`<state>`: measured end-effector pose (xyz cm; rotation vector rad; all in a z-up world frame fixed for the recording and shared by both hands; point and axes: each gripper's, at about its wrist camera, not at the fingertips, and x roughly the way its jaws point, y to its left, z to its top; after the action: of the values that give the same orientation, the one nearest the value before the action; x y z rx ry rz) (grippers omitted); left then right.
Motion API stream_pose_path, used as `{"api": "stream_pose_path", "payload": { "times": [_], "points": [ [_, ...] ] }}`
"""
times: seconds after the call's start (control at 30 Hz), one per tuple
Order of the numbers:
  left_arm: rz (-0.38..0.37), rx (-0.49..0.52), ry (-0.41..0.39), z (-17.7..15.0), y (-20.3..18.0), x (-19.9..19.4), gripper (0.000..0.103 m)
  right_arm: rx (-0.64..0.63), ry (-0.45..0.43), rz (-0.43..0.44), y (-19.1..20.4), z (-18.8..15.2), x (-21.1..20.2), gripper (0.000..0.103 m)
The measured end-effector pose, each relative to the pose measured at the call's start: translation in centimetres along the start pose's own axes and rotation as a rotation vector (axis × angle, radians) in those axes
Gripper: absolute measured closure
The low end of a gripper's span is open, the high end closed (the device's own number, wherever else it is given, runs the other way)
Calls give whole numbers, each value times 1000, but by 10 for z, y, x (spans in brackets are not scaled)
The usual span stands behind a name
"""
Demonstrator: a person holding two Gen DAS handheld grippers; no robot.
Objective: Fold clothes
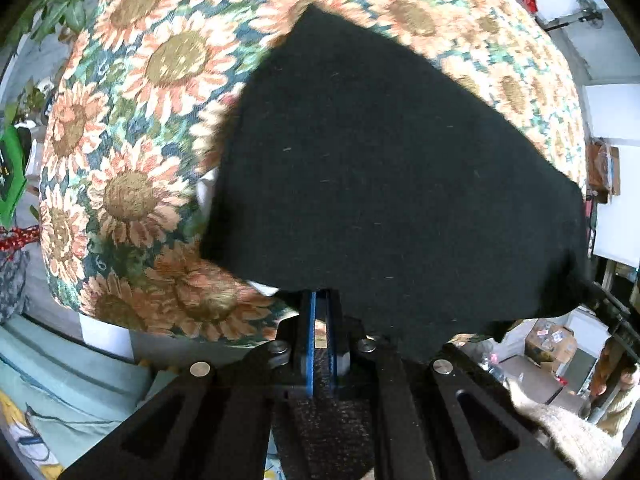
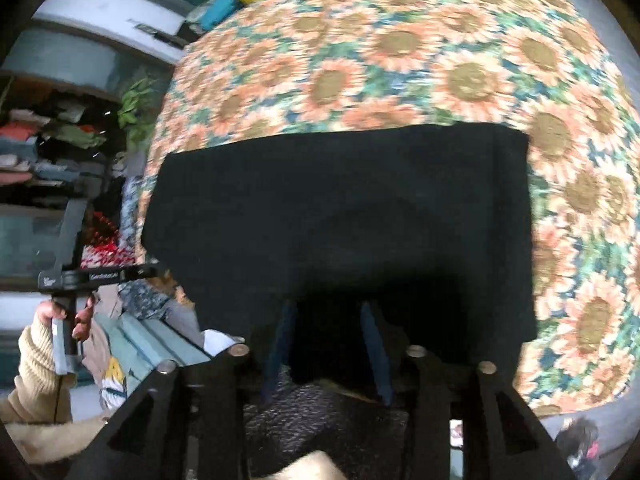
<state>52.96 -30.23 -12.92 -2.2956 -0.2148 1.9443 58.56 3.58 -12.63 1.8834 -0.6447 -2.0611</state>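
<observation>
Left gripper point(image 1: 320, 300) clamped on the black cloth's point(image 1: 380, 168) edge over the bench point(image 1: 132, 128) — right gripper point(image 2: 328, 316) apart, gripping nothing.

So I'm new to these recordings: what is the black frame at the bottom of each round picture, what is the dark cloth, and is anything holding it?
There is no robot. A person holds a hand-held two-finger gripper in each hand, and each round picture comes from a fisheye camera on one gripper, looking along its fingers. The black frame is that gripper's own body.

A black garment lies partly folded on a table under a sunflower tablecloth.

In the left wrist view the left gripper is shut, its blue-edged fingers pinching the garment's near edge. In the right wrist view the right gripper has its fingers apart, so it looks open, with cloth lying between them but not pinched. At that picture's left edge, the person's hand in a beige knitted sleeve holds the other tool's handle.
</observation>
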Motion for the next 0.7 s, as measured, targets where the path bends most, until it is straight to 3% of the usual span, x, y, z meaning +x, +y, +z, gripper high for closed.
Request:
{"api": "stream_pose_path", "payload": {
  "times": [0.07,0.17,0.23,0.3,0.47,0.53,0.67,0.7],
  "points": [
    [-83,-89,-18,4,7,0,96,6,45,-60,3,0,14,61],
    [-287,-337,-29,-5,40,1,87,41,50,-14,9,-6,19,57],
    [-392,-494,-64,-13,67,0,53,105,43,50,3,-12,17,53],
    [-435,-607,-114,-20,90,-2,44,220,34,98,-12,-21,16,48],
    [-447,-670,-180,-20,100,-6,45,472,11,211,-50,-42,17,48],
    [-451,-642,-167,-14,85,-4,56,531,15,227,-59,-51,16,47],
    [-384,-574,-176,-12,54,-1,64,598,15,244,-68,-60,15,44],
    [-374,-568,-182,-11,48,0,72,621,10,258,-70,-62,17,43]
  ]
}}
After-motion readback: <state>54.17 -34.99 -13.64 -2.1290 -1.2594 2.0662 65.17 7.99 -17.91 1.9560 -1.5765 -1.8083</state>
